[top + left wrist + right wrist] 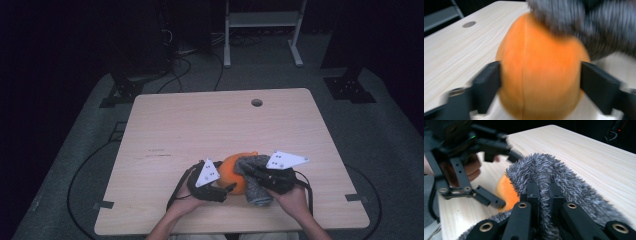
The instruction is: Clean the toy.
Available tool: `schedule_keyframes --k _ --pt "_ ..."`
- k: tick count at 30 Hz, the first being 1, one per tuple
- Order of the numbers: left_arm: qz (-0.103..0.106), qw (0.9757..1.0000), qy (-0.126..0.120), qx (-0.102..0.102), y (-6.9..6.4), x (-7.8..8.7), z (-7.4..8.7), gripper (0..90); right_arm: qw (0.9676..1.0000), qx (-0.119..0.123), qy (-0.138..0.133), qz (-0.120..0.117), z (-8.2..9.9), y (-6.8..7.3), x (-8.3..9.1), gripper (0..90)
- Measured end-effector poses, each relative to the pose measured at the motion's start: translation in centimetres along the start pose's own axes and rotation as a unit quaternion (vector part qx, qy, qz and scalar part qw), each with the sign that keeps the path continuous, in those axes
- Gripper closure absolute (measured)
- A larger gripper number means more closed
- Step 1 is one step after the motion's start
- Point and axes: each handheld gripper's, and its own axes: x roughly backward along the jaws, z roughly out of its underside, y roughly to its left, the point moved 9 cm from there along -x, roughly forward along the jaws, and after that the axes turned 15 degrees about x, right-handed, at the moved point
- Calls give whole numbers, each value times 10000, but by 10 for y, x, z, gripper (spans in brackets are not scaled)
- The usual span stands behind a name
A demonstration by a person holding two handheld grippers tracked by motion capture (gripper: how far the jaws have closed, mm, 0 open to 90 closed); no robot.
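An orange cloth ball (229, 172) (541, 75) lies near the table's front edge, with a seam down its middle. My left gripper (226, 189) (540, 82) has one jaw on each side of the ball, and both pads touch it. A grey fuzzy sock (256, 192) (564, 177) drapes over the ball's right side. My right gripper (252, 172) (544, 192) is shut on a fold of that sock. The left gripper (504, 180) also shows in the right gripper view, held by a hand, its jaws standing wide around the orange ball (507, 191).
The light wooden table (200, 120) has a round cable hole (256, 102) near its far edge. Behind it, on the grey floor, stand a white frame (260, 20) and dark stands, with cables (180, 70) trailing between them.
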Motion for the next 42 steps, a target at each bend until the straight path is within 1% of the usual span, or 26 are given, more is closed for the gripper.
schedule_keyframes --k 1,2,4,6,8,10,11,12,14,15,16,17,18,19,20,22,24,26,27,28,32,34,36,37,39,42 --pt "6 10000 -91 6 -1 2 -2 138 10000 28 -20 -86 -2 5 -3 821" --pt "-76 9999 -54 -131 -1 2 -1 191 9996 56 -110 -253 -5 11 -5 821" --pt "-101 9997 -61 -225 0 3 2 280 9996 216 -85 -172 -5 11 -7 821" --pt "-155 9992 -2 -361 4 4 4 333 9998 68 -105 -139 -2 4 -4 821" --pt "-181 9992 46 -341 8 4 6 351 9999 -57 28 81 6 -8 -2 821" --pt "-58 9997 25 -221 6 4 4 310 9996 -293 -19 -33 11 -10 -2 822" --pt "17 10000 33 -86 5 3 3 264 9997 -249 -16 -25 11 -8 -2 821" --pt "2 10000 53 -71 5 2 3 213 9999 -135 -22 -46 10 -4 -3 821" --pt "-72 9998 31 -204 6 3 5 305 10000 -1 -3 -13 10 -4 -3 821" --pt "-90 9997 60 -208 7 3 6 331 10000 -71 -15 -15 12 -8 -2 821" --pt "-92 9997 73 -220 8 4 6 342 9997 -254 38 59 19 -18 -1 821" --pt "-45 9998 84 -194 9 4 7 346 9993 -295 128 188 25 -25 0 821" --pt "-37 9997 113 -229 10 4 8 352 9978 -542 258 293 38 -36 0 821" --pt "-43 9996 120 -258 10 4 9 358 9968 -663 306 313 42 -39 1 821" --pt "-59 9994 132 -299 10 4 10 364 9963 -741 282 324 44 -41 3 821" --pt "-33 9988 161 -457 7 4 11 374 9966 -793 -60 224 32 -38 7 821" --pt "-30 9988 171 -451 7 5 12 371 9979 -601 -115 199 23 -32 5 821" --pt "155 9996 117 -204 8 6 9 291 9981 -598 -61 138 28 -28 -1 821" --pt "194 9998 84 -63 9 7 8 249 9978 -656 -71 101 30 -28 -1 821" --pt "173 9998 78 -37 9 6 8 254 9973 -728 -61 93 33 -30 0 821" --pt "124 9993 80 -332 4 5 10 338 9946 -937 316 306 50 -47 2 821" --pt "174 9981 96 -589 -2 4 13 360 9950 -969 43 229 40 -47 7 821" --pt "185 9973 117 -700 -5 2 13 373 9967 -769 -204 162 22 -40 10 821" --pt "213 9972 118 -703 -6 2 14 375 9975 -659 -230 106 16 -36 9 820" --pt "305 9972 83 -678 -7 3 14 370 9987 -498 -31 126 21 -32 2 821" --pt "431 9980 -44 -450 -6 4 9 285 9962 -867 44 60 39 -39 -1 821"
